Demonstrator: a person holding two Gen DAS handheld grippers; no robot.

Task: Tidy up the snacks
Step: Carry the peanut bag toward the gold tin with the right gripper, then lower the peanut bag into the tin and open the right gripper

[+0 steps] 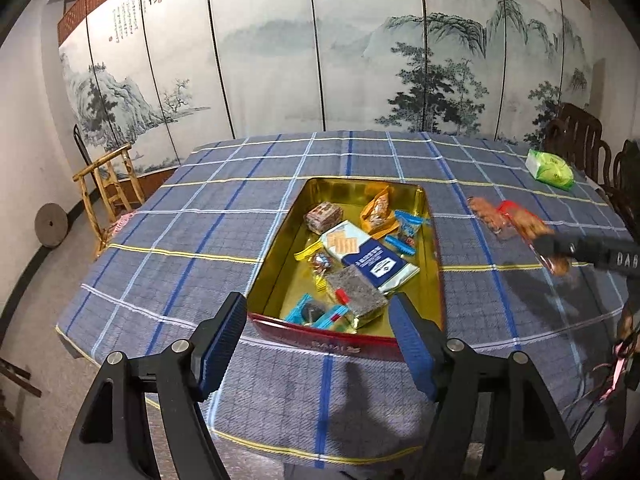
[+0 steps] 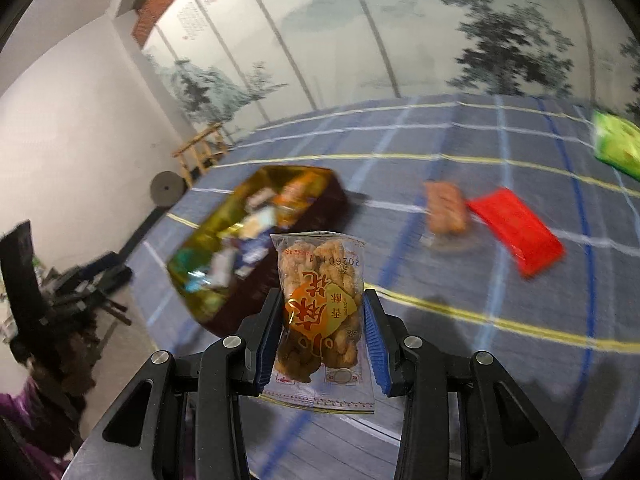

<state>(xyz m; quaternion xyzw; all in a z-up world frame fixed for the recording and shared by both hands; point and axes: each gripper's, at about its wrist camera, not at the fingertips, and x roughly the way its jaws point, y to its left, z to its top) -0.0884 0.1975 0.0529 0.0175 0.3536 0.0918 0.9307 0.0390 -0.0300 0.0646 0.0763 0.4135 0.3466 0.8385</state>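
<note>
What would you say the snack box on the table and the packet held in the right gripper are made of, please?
The box looks like tinplate: its gold inner walls are glossy and mirror the snacks, and the outside is red lacquer. The packet, clamped in the right gripper, appears to be thin clear plastic film, since the fried twists show through it around the orange print.

Even indoor light; soft shadows fall on the worktop (image 1: 200,248). Left view sharp, right view motion-blurred beyond the packet (image 2: 320,300). Fisheye bends edges.

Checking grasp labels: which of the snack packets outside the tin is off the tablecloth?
The clear fried-twist packet, clamped in the right gripper; the red packet and green packet lie flat.
</note>
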